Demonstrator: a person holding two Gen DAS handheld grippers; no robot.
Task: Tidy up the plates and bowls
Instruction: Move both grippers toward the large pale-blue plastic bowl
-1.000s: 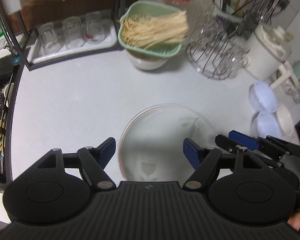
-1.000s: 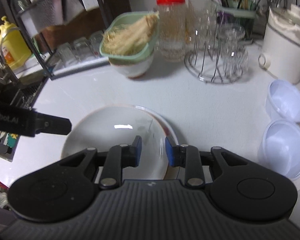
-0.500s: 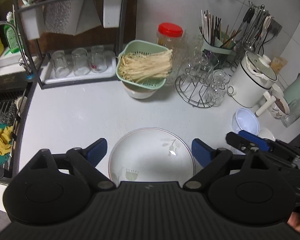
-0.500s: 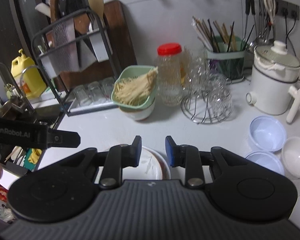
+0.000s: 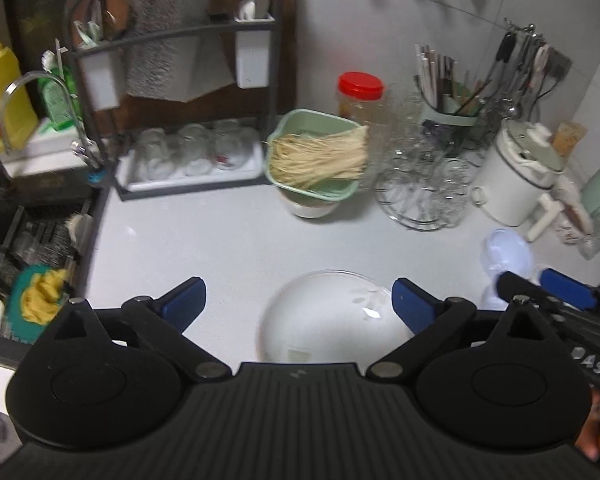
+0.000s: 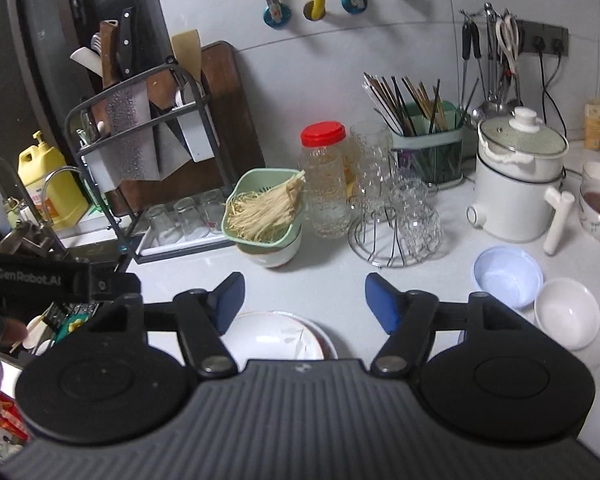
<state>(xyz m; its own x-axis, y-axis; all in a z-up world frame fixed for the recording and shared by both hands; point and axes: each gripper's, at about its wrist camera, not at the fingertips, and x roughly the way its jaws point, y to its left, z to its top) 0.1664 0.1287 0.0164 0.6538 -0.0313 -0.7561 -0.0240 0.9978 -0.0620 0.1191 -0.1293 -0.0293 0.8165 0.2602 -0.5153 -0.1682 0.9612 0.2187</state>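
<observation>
plate: round white plate with a leaf print (image 6: 276, 336) left flat on the near counter, no longer gripped
left gripper (image 5: 298, 300): jaws opening wide, nothing held, lifted away since before
right gripper (image 6: 304, 300): was clenched, now opening, nothing held
bowls: pale blue plastic bowl (image 6: 508, 274) and white bowl (image 6: 566, 312) seen at right

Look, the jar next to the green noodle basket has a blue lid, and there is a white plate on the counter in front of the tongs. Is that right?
Nearly. The jar has a red lid, not a blue one; the right wrist view shows it clearly. The rest holds: it stands beside the green noodle basket, and the white plate lies on the counter in front of the tongs.
</observation>
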